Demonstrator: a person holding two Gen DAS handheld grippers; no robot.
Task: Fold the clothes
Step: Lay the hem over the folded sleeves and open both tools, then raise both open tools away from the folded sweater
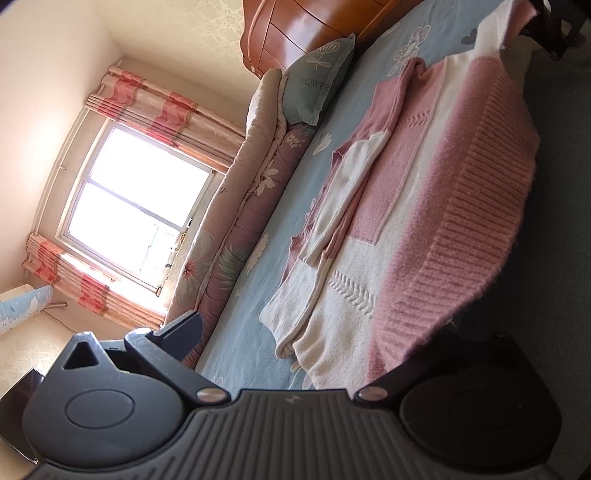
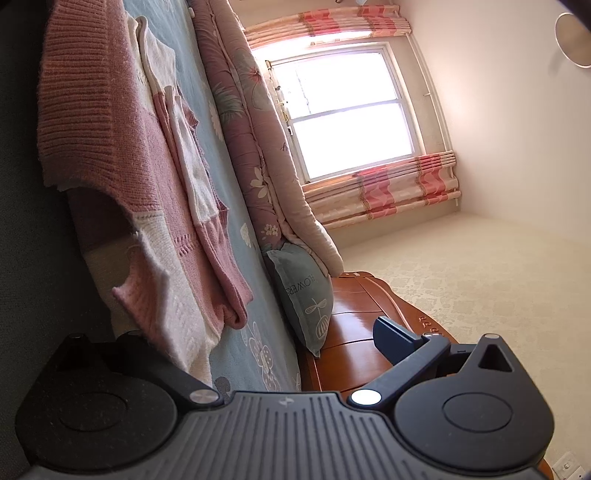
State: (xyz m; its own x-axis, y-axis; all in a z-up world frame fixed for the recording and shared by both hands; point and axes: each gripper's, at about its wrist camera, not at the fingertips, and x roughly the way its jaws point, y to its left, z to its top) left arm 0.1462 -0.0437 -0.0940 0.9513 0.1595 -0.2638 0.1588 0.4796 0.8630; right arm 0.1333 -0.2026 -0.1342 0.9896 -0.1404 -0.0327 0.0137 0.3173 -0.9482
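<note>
Bedroom: a bed with a light-blue printed sheet [image 1: 258, 347]. Nearest, the left gripper [image 1: 321, 343] and right gripper [image 2: 255, 332] both have their fingers spread wide, holding nothing. The pink-and-white knit sweater [image 1: 424, 206] lies on the sheet, sleeves folded inward, ribbed hem overhanging the bed edge. Beyond it, a rolled floral quilt [image 1: 236, 229], a cushion [image 1: 317, 81] printed "FLOWERS", a wooden headboard [image 1: 295, 29], and a curtained window [image 2: 351, 110].

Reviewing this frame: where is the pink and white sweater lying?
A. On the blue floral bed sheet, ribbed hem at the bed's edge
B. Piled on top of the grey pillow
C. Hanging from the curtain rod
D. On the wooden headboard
A: the pink and white sweater lies spread on the blue bed sheet, sleeves folded in, its ribbed hem draped over the near edge; the grey pillow stands apart against the headboard.
</note>
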